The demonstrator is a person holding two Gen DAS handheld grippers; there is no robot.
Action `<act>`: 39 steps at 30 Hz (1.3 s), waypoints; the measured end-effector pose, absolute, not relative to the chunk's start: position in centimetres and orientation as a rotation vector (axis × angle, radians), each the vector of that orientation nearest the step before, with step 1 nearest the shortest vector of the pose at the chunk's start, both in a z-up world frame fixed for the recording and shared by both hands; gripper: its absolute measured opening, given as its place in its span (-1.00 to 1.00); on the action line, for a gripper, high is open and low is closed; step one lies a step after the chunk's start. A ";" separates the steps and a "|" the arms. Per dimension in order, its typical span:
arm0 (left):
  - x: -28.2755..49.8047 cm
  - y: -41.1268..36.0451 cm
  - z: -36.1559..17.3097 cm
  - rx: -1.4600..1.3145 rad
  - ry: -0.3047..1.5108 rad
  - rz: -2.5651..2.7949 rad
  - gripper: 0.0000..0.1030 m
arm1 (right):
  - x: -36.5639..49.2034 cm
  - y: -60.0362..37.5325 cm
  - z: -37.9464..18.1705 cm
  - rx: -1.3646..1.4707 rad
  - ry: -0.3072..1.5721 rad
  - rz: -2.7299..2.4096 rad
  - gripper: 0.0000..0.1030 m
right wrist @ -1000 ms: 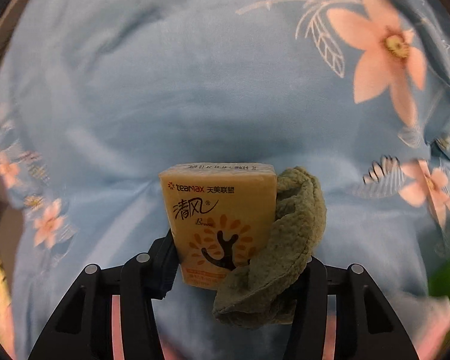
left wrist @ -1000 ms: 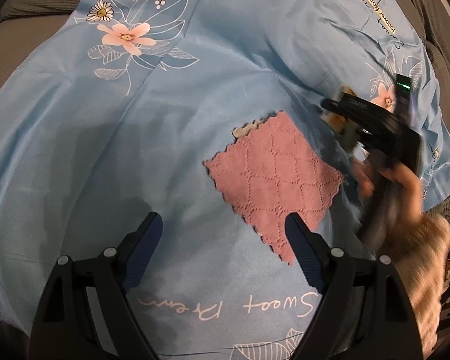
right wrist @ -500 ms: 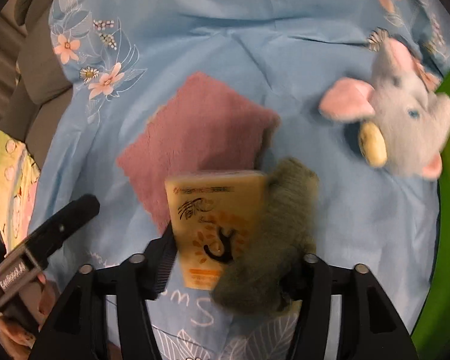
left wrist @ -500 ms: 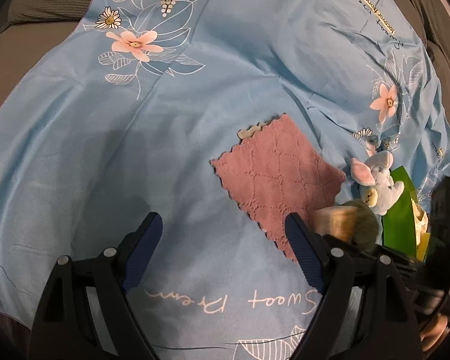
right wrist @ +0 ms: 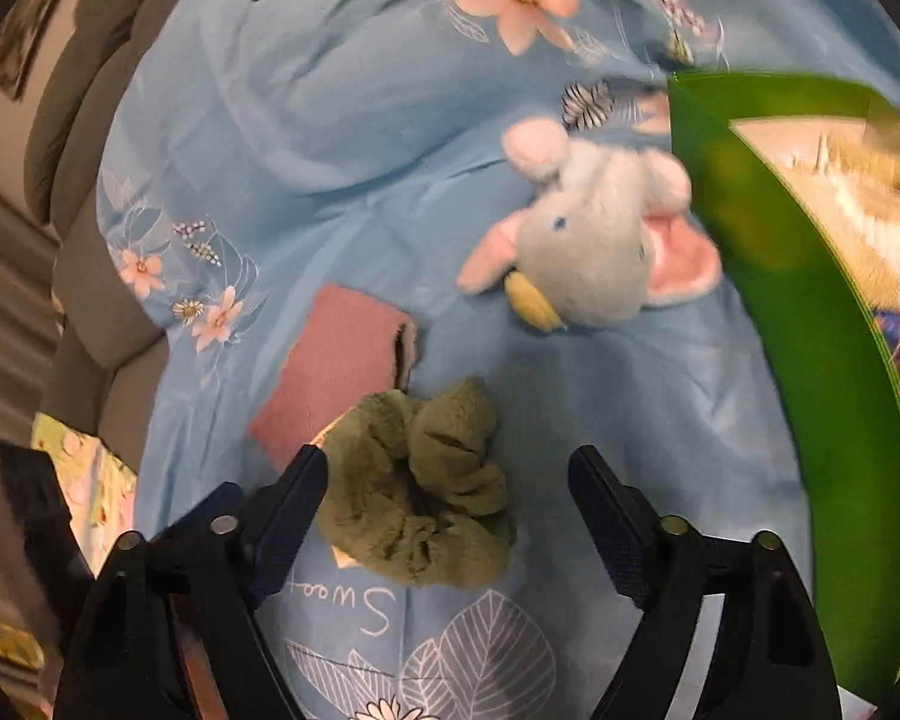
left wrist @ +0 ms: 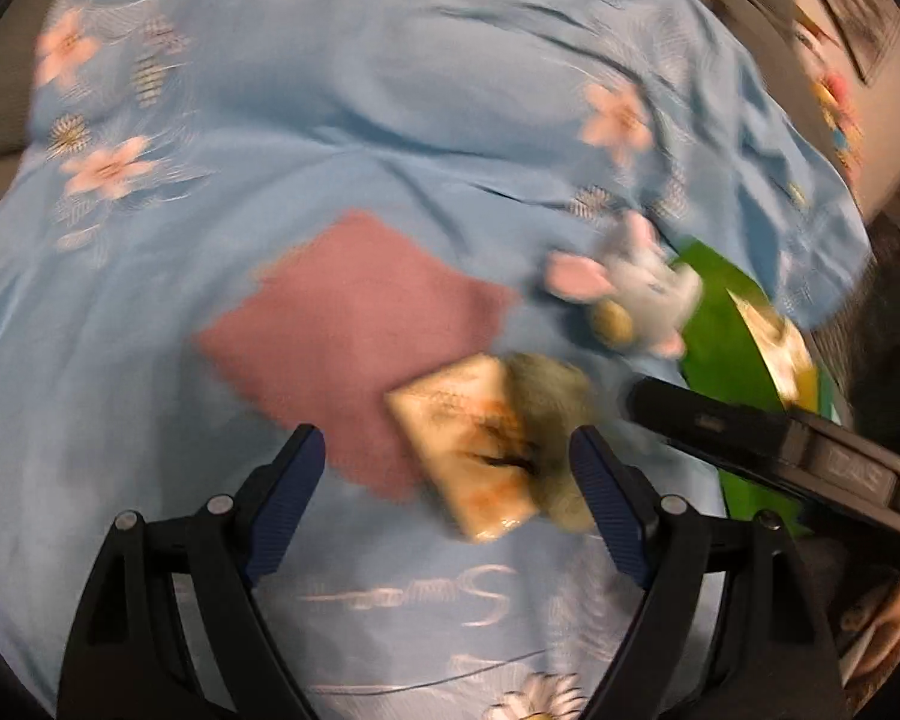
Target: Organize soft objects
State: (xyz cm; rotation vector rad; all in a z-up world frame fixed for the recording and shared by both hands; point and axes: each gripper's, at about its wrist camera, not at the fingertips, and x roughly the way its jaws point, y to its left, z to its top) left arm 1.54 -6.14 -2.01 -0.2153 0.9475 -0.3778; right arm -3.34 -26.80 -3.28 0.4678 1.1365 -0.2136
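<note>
A yellow tissue pack (left wrist: 468, 450) and a crumpled olive-green cloth (right wrist: 426, 486) lie together on the blue floral sheet (right wrist: 330, 120). They sit at the near corner of a flat pink cloth (left wrist: 354, 324). In the right wrist view the green cloth covers most of the pack. My right gripper (right wrist: 447, 462) hovers over them with its jaws opening; the green cloth lies between the jaws, and the pads do not press on it. My left gripper (left wrist: 447, 441) is open and holds nothing, just short of the pack. A grey plush elephant (right wrist: 588, 252) lies beyond.
A bright green container (right wrist: 810, 360) with plush things inside stands at the right, close to the elephant. Grey cushions (right wrist: 90, 276) border the sheet on the left. The right gripper's black body (left wrist: 780, 450) and the person's hand (left wrist: 888, 618) sit at the right of the left wrist view.
The right gripper carried the tissue pack and green cloth to the pink cloth's corner, spread its jaws and let them go. The left gripper swung right toward them; its view is blurred.
</note>
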 end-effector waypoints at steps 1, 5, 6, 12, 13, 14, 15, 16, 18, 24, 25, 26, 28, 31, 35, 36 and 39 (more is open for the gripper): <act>1.6 -7.2 -2.3 -0.200 0.958 -0.404 0.55 | -3.3 -27.1 -3.8 0.493 1.142 -0.197 0.45; 2.1 -9.7 -3.4 -0.175 0.983 -0.442 0.22 | -2.4 -27.9 -6.4 0.600 1.170 -0.152 0.27; 2.0 -10.1 -3.4 -0.141 0.958 -0.428 0.16 | -2.2 -28.0 -7.1 0.616 1.184 -0.146 0.24; 1.5 -12.0 -3.6 -0.063 0.927 -0.453 -0.55 | -1.9 -27.9 -8.3 0.686 1.160 -0.059 -0.48; 1.4 -12.0 -3.4 -0.080 0.917 -0.463 -0.57 | -2.0 -27.9 -8.0 0.692 1.144 -0.052 -0.54; 1.4 -12.0 -3.1 -0.098 0.915 -0.474 -0.59 | -2.2 -27.9 -7.7 0.690 1.130 -0.051 -0.54; 1.4 -12.1 -2.8 -0.121 0.912 -0.493 -0.60 | -2.5 -27.9 -7.0 0.681 1.112 -0.059 -0.54; 1.4 -12.4 -2.4 -0.137 0.903 -0.514 -0.60 | -2.7 -28.1 -6.3 0.673 1.094 -0.063 -0.54; 1.2 -13.3 -1.1 -0.147 0.868 -0.557 -0.60 | -3.6 -28.6 -4.7 0.674 1.046 -0.071 -0.55; 0.0 -17.4 3.0 -0.165 0.763 -0.680 -0.66 | -7.0 -30.8 1.5 0.649 0.854 -0.127 -0.54; -0.3 -18.5 3.7 -0.160 0.742 -0.714 -0.66 | -7.7 -31.3 2.5 0.639 0.825 -0.145 -0.55; -0.3 -19.2 4.0 -0.159 0.736 -0.734 -0.66 | -8.2 -31.6 3.2 0.630 0.804 -0.161 -0.55; -0.4 -21.1 4.4 -0.155 0.744 -0.785 -0.66 | -9.6 -32.7 4.5 0.617 0.765 -0.201 -0.54; -0.2 -24.3 4.3 -0.155 0.797 -0.849 -0.66 | -11.7 -34.5 5.7 0.605 0.740 -0.296 -0.54; -1.1 -27.5 2.9 -0.122 0.855 -0.890 -0.66 | -13.5 -36.7 5.6 0.605 0.774 -0.391 -0.54; -1.2 -28.5 2.4 -0.107 0.880 -0.895 -0.66 | -14.0 -37.4 5.3 0.613 0.791 -0.408 -0.54; -1.1 -30.3 1.2 -0.083 0.946 -0.895 -0.65 | -15.1 -39.2 4.2 0.626 0.853 -0.459 -0.54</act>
